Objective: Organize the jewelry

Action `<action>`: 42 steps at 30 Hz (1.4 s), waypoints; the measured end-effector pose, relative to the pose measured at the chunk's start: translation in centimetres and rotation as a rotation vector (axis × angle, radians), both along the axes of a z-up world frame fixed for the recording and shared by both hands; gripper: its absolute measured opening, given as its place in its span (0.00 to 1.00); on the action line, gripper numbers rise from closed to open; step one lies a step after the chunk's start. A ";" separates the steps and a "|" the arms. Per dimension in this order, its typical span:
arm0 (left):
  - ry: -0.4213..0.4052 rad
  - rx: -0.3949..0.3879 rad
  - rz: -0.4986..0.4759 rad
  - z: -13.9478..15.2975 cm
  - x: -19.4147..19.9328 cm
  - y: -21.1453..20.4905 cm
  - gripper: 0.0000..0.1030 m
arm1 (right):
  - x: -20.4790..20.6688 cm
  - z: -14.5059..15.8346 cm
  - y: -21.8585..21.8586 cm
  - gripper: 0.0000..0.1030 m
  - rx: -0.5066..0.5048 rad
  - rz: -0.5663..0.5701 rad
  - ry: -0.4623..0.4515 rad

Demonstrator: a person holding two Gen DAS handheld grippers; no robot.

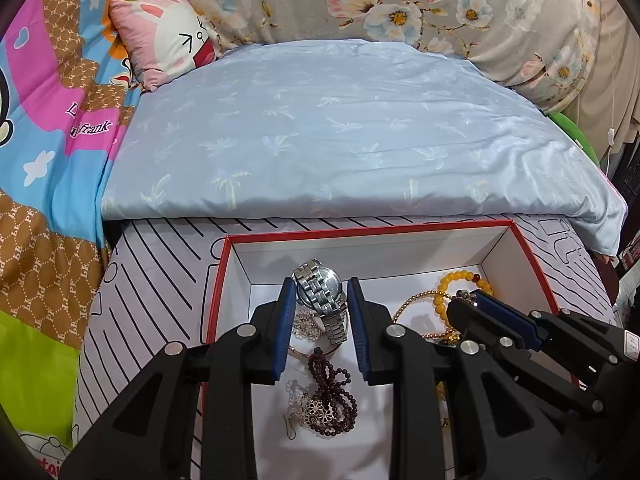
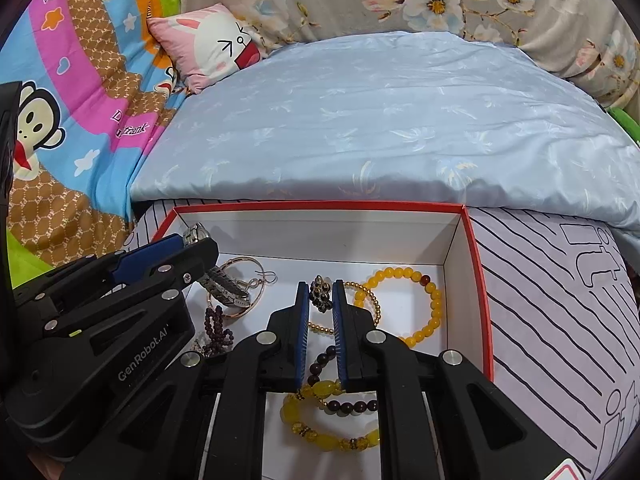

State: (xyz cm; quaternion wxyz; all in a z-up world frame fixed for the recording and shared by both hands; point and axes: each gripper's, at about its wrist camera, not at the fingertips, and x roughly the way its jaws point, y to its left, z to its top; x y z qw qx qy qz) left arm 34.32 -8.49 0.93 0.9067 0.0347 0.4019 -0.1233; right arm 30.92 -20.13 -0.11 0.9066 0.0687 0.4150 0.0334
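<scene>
A white box with a red rim [image 1: 360, 230] lies on the bed and holds the jewelry. My left gripper [image 1: 320, 286] is shut on a silver watch [image 1: 325, 306], pads on either side of its case, band trailing down. My right gripper [image 2: 321, 285] is shut on a small dark flower-shaped ornament [image 2: 322, 298]. Loose in the box lie a yellow bead bracelet [image 2: 422, 308], a gold bead chain [image 2: 370, 294], a dark purple bead string [image 1: 334, 392], a filigree pendant [image 1: 314, 410], hoop earrings [image 2: 250, 276] and a yellow glass bracelet [image 2: 320, 424]. The left gripper [image 2: 196, 245] also shows in the right wrist view.
The box rests on a striped sheet [image 1: 160, 276]. Behind it lies a folded light blue quilt [image 1: 340, 132]. A pink rabbit pillow [image 1: 168, 36] and a colourful cartoon blanket [image 1: 52, 140] are at the left, floral bedding [image 1: 400, 4] at the back.
</scene>
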 end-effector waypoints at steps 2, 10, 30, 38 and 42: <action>0.001 -0.002 0.003 0.0 0.0 0.0 0.25 | 0.0 0.0 0.0 0.10 -0.001 0.001 0.000; -0.015 0.020 0.017 0.0 0.0 0.0 0.34 | -0.1 0.0 -0.1 0.20 -0.011 -0.015 -0.013; -0.043 0.018 0.015 1.9 -2.1 0.1 0.35 | -2.5 2.0 -0.1 0.24 -0.041 -0.035 -0.049; -0.061 0.024 0.011 3.2 -4.5 0.3 0.35 | -4.8 3.3 0.1 0.26 -0.053 -0.043 -0.065; -0.062 0.019 0.011 3.4 -5.9 0.6 0.35 | -6.5 3.8 0.2 0.28 -0.053 -0.046 -0.073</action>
